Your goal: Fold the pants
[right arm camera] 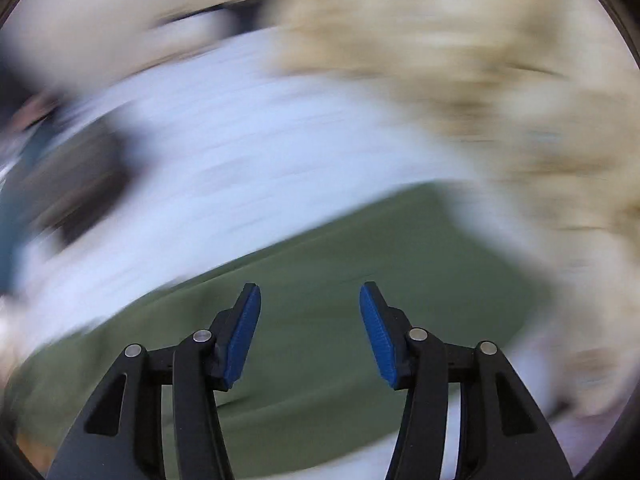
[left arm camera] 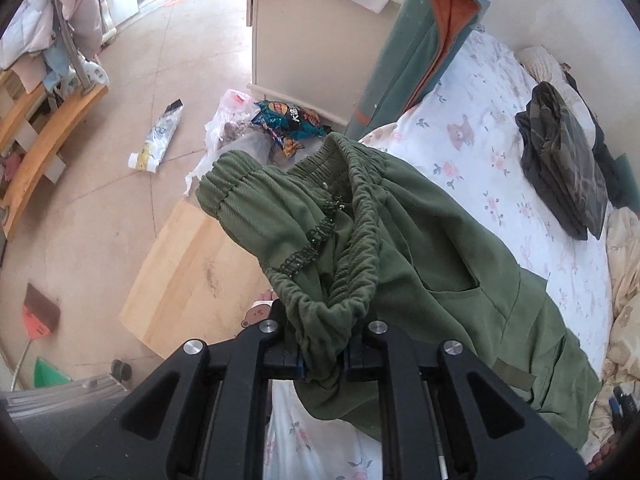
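Note:
Olive green pants (left arm camera: pixel 432 264) lie on the floral bed sheet (left arm camera: pixel 480 148), their elastic waistband bunched and lifted toward the bed's edge. My left gripper (left arm camera: pixel 324 356) is shut on a fold of the waistband and holds it up. In the right wrist view, which is blurred by motion, my right gripper (right arm camera: pixel 310 320) is open and empty, its blue pads (right arm camera: pixel 244 332) apart, just above a flat part of the green pants (right arm camera: pixel 320 264).
A folded dark camouflage garment (left arm camera: pixel 564 160) lies farther up the bed. A beige quilt (left arm camera: pixel 624 280) is bunched at the right. A teal and orange jacket (left arm camera: pixel 420 40) hangs by a cream cabinet (left arm camera: pixel 312 40). Snack bags (left arm camera: pixel 288 120) and a wooden board (left arm camera: pixel 192 276) lie on the floor.

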Tool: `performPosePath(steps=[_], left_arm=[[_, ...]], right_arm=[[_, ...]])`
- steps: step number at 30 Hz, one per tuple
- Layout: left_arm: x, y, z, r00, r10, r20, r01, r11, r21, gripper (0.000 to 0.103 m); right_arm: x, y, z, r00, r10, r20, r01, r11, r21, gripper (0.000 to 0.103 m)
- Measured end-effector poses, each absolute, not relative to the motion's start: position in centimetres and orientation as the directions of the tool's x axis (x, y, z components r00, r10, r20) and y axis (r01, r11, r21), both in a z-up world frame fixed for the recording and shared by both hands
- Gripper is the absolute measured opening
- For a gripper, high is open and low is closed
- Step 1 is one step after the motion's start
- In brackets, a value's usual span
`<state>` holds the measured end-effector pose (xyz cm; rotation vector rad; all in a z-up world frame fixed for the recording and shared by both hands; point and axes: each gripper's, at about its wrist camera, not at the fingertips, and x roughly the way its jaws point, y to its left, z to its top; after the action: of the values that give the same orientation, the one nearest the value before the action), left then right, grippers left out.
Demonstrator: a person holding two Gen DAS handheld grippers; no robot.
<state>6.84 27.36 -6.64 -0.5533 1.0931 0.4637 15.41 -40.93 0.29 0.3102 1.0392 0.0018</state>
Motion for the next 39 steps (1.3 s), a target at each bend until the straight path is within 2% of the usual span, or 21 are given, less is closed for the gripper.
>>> performPosePath(steps=[2,4,5,10,12,14,16,21,26,28,31,36,37,38,39], left_arm=[[6.8,27.3,-6.9,0.382,0.084,-0.920,-0.599,0.781,-0.178,0.010],[6.7,27.4,-7.0,0.388,0.064,-0.919,-0.592,0.782,-0.196,0.010],[6.6,27.3,-6.9,0.395,0.057,-0.917,-0.586,0.784,-0.204,0.010],[6.4,26.4,-5.9,0.456,0.013,-0.890,-0.517,0.818,-0.253,0.010],[6.5,25.8,-5.6,0.471,-0.005,-0.882,-0.485,0.834,-0.263,0.010],[6.7,25.2,-5.7,0.470,-0.026,-0.882,-0.465,0.842,-0.272,0.010],[6.7,24.9,-5.5,0.474,-0.021,-0.880,-0.457,0.849,-0.266,0.010],[7.0,23.6,-4.4,0.504,-0.030,-0.863,-0.413,0.869,-0.271,0.010],[7.5,21.8,-3.4,0.531,-0.026,-0.847,-0.357,0.900,-0.251,0.010],[7.7,21.1,-3.0,0.537,-0.020,-0.843,-0.338,0.911,-0.237,0.010],[7.8,20.4,-2.6,0.548,-0.012,-0.836,-0.322,0.920,-0.224,0.010],[8.1,18.6,-1.6,0.580,0.010,-0.815,-0.267,0.947,-0.178,0.010],[8.2,17.7,-1.3,0.593,0.020,-0.805,-0.242,0.958,-0.155,0.010],[8.3,17.0,-1.0,0.600,0.026,-0.800,-0.221,0.966,-0.135,0.010],[8.3,16.1,-0.7,0.606,0.040,-0.794,-0.202,0.974,-0.105,0.010]], right_arm=[[15.1,-32.7,-1.4,0.446,0.333,-0.831,-0.013,0.930,0.366,0.025],[14.4,-24.5,-3.9,0.341,0.500,-0.796,-0.123,0.863,0.489,0.018],[13.7,-21.5,-4.8,0.302,0.532,-0.791,-0.157,0.846,0.510,0.014],[9.9,-8.6,-10.3,0.106,0.599,-0.794,-0.309,0.779,0.546,0.010],[8.7,-5.9,-13.7,-0.036,0.571,-0.820,-0.325,0.770,0.550,0.010],[7.9,-5.5,-14.4,-0.020,0.518,-0.855,-0.365,0.792,0.489,0.006],[8.3,-5.8,-13.2,-0.016,0.524,-0.852,-0.360,0.791,0.494,0.010],[10.7,-5.4,-8.0,0.149,0.554,-0.819,-0.395,0.793,0.464,0.009],[13.9,-2.9,-13.6,0.060,0.482,-0.874,-0.300,0.844,0.445,0.009],[14.3,-2.0,-13.6,0.080,0.467,-0.881,-0.315,0.850,0.422,0.002],[13.7,-4.1,-11.5,0.091,0.516,-0.852,-0.311,0.827,0.468,0.009],[11.7,-11.9,-6.7,0.169,0.600,-0.782,-0.301,0.787,0.539,0.012],[11.0,-14.1,-6.0,0.190,0.594,-0.782,-0.295,0.794,0.531,0.024],[10.7,-16.0,-5.4,0.208,0.577,-0.790,-0.282,0.808,0.517,0.055],[10.3,-17.8,-5.1,0.228,0.563,-0.795,-0.264,0.821,0.506,0.069]])
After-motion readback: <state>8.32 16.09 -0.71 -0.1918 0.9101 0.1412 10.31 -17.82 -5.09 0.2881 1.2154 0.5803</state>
